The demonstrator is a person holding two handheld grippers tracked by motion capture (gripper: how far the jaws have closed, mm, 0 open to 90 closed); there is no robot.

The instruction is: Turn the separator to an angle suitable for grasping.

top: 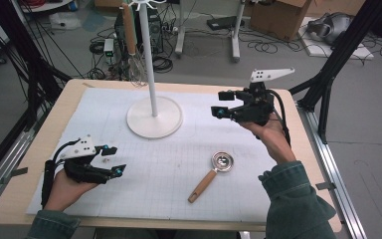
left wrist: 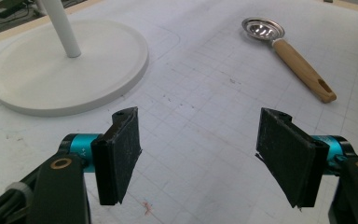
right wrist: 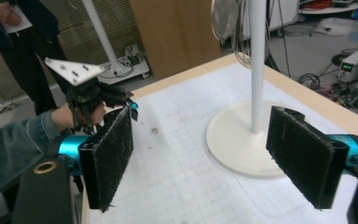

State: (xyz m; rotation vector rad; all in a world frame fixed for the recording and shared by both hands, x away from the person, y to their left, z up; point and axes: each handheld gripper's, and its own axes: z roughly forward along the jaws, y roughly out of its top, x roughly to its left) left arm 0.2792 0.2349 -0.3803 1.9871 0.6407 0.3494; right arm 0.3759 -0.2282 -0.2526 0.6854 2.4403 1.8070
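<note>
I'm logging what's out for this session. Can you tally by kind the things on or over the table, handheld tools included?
Handheld tools: 2, left tool and right tool, both open and empty
White stands: 1, the stand
Whisks: 1, the whisk hanging from the stand
Strainers with wooden handle: 1, the strainer lying on the mat
Total: 5

strainer (top: pixel 222 161): small metal bowl, wooden handle, lying flat on the desk (top: pixel 45 144)
stand (top: pixel 153 117): white, upright, round base
whisk (top: pixel 135 64): hangs from stand
</note>
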